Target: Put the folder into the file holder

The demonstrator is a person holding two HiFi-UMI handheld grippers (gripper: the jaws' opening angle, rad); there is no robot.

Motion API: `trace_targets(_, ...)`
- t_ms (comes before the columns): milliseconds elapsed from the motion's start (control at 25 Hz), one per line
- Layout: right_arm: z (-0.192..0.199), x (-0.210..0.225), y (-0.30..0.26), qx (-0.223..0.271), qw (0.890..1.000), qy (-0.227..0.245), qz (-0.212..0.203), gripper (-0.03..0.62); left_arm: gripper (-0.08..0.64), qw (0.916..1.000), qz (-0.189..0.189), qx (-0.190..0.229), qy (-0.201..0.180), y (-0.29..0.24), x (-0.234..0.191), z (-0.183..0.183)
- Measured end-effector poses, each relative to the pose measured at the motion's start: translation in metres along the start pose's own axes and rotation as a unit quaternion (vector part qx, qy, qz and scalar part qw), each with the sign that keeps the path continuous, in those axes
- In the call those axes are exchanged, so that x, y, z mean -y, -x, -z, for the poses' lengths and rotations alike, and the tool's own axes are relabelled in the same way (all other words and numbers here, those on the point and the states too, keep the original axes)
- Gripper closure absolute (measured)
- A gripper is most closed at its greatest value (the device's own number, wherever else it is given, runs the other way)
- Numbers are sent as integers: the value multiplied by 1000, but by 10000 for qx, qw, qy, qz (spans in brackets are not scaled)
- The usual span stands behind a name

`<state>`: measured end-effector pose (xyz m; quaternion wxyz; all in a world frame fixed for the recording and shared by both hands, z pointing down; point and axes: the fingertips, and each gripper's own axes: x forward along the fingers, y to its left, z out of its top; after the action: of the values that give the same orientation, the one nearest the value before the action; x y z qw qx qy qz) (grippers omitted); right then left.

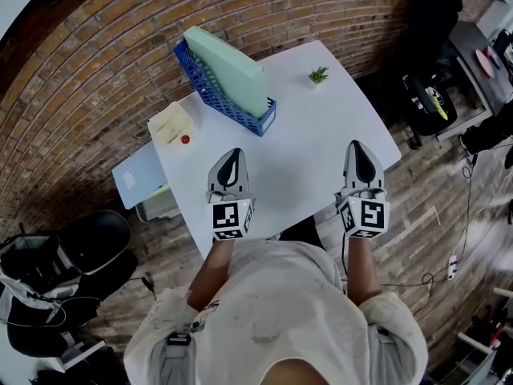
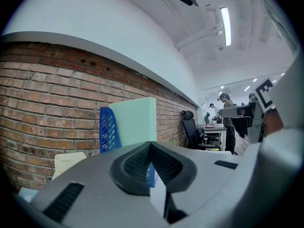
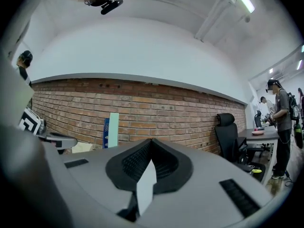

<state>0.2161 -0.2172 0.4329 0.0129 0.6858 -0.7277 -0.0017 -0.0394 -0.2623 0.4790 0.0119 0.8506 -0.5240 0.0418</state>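
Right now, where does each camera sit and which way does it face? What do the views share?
Head view: on the person's head, facing steeply down at the table; shows torso, left gripper, right gripper.
Left gripper view: on that gripper, level toward the brick wall; shows its shut jaws.
Right gripper view: on that gripper, level toward the same wall; shows its shut jaws.
Shared: all show the green folder in the blue file holder.

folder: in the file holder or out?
In. The green folder stands leaning inside the blue file holder, its lower edge hidden behind the holder's wall.
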Motion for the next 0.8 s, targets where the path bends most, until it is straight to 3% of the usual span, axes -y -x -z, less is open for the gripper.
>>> trace_targets(800, 5, -13, -12, -173, 9997, 115, -125, 574, 546, 9999, -65, -74, 38, 0, -9, 5)
